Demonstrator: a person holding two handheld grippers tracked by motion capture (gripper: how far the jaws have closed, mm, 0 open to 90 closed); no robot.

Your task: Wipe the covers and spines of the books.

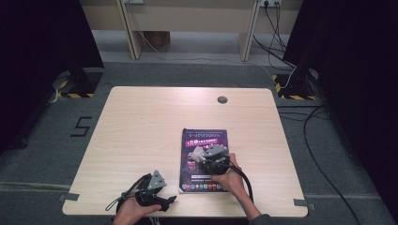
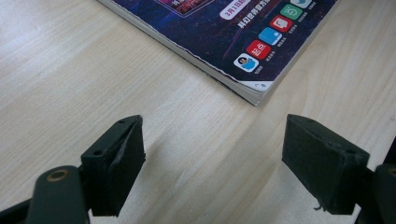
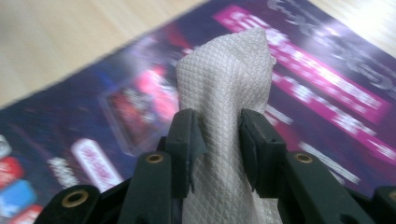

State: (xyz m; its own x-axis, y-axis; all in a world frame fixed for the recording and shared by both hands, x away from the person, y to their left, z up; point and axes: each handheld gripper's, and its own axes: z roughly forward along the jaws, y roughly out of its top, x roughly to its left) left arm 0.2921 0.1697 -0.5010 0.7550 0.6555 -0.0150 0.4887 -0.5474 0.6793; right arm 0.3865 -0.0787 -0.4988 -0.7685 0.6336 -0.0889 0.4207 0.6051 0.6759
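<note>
Jaws of the right gripper (image 3: 215,140) are clenched on a bunched cloth (image 3: 229,74), pale grey-white with a fine diamond weave; the fabric is squeezed to a narrow waist between the pads and stands up past them in a folded peak. In the high view this gripper (image 1: 206,157) holds the cloth (image 1: 196,153) over the middle of a magazine (image 1: 202,138) with a dark purple cover, which lies flat on the table (image 1: 141,122). The left gripper (image 2: 212,163) is released, jaws wide apart with bare wood between them, near the magazine's lower corner (image 2: 254,91). It rests low by the table's near edge (image 1: 162,199).
</note>
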